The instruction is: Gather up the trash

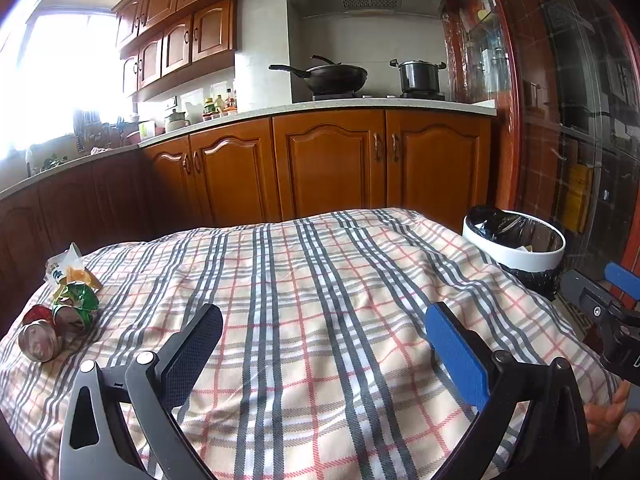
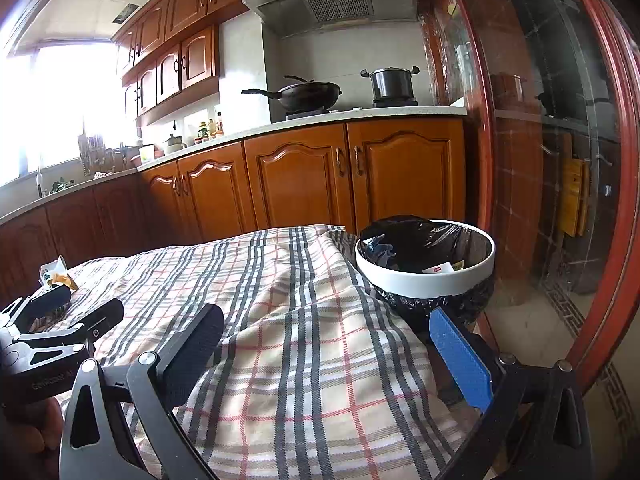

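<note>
Trash lies at the left edge of the plaid-covered table (image 1: 320,280): a crushed red can (image 1: 38,338), a crushed green can (image 1: 76,306) and a white-and-orange wrapper (image 1: 68,266). The wrapper also shows in the right wrist view (image 2: 56,274). A white-rimmed trash bin (image 2: 426,276) with a black liner stands past the table's right corner, holding some scraps; it shows in the left wrist view too (image 1: 516,246). My left gripper (image 1: 324,344) is open and empty above the table's middle. My right gripper (image 2: 326,348) is open and empty over the table's right side, near the bin.
Wooden kitchen cabinets (image 1: 328,164) run behind the table, with a wok (image 1: 332,76) and a pot (image 1: 418,76) on the stove. A red-framed glass door (image 2: 560,160) stands to the right of the bin. A bright window (image 1: 60,80) is at the left.
</note>
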### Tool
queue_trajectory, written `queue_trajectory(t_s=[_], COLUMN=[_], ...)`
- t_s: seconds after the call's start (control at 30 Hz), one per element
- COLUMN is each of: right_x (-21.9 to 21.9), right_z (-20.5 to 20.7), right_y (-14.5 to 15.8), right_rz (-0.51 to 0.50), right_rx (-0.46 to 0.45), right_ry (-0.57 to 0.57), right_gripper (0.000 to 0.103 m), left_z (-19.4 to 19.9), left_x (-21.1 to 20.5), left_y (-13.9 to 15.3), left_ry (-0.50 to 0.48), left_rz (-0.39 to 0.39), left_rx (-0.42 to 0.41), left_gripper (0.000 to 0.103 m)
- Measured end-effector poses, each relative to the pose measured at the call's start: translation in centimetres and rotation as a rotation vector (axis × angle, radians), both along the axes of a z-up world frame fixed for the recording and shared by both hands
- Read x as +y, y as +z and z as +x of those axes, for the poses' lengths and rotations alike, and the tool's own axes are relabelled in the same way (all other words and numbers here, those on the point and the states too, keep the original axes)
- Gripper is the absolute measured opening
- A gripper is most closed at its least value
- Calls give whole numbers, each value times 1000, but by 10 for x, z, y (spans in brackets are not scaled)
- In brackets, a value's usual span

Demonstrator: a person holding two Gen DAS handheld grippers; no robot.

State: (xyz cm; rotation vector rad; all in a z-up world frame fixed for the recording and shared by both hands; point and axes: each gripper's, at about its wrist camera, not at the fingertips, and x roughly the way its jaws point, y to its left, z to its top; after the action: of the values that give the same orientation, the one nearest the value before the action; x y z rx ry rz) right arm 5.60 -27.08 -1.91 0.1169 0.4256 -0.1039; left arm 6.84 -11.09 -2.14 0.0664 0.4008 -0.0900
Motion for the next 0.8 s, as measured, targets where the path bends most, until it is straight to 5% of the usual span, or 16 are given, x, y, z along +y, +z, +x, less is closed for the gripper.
queue_trajectory(t_s=[0.8], right_x=[0], right_z=[-1], right_y=[3], right_rz=[-6], right_rx=[-13], right_ry=[7], right_gripper=[103], left_z=[3], left_x=[3], left_y=[1], left_ry=[-16], left_rz=[-1], left_rx=[-2], left_gripper=[102])
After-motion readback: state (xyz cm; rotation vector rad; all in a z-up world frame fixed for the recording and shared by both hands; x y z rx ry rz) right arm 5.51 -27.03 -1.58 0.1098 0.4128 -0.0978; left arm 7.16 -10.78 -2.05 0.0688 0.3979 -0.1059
